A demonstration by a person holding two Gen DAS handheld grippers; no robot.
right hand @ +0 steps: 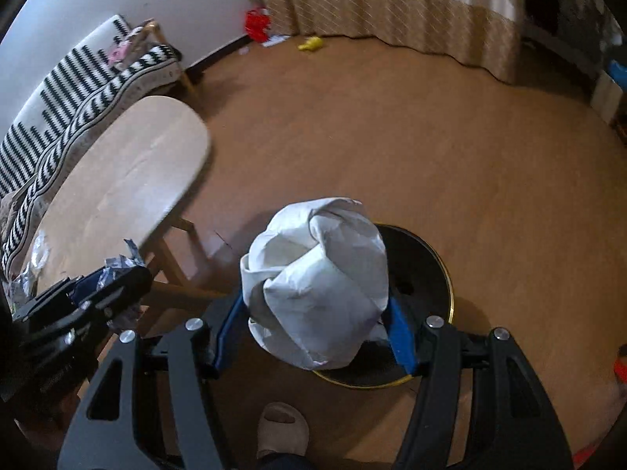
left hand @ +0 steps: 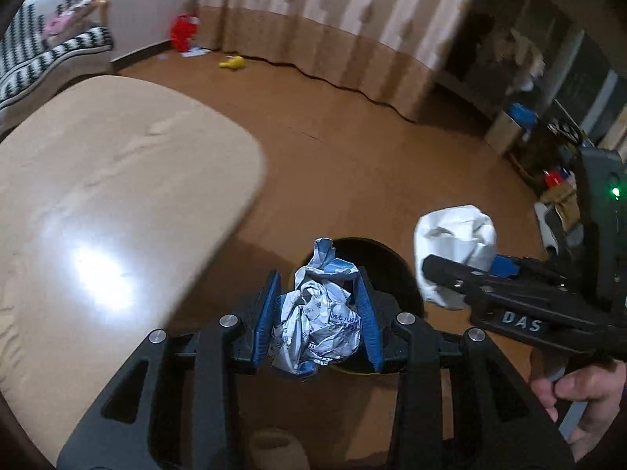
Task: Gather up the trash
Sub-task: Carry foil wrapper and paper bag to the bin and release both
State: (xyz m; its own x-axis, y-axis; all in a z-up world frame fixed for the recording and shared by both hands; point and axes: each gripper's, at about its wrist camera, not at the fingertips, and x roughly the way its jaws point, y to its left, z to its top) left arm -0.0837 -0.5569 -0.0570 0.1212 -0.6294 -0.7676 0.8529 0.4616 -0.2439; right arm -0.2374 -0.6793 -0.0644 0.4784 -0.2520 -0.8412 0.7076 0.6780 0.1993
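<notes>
Right now I see a crumpled printed paper wad (left hand: 317, 313), white with blue and grey type, pinched in my left gripper (left hand: 319, 313) above the black bin (left hand: 392, 274). My right gripper (right hand: 313, 325) clamps a plain white paper ball (right hand: 317, 282) over that gold-rimmed bin's mouth. At ten o'clock sits the pale wooden table (right hand: 125, 184).
</notes>
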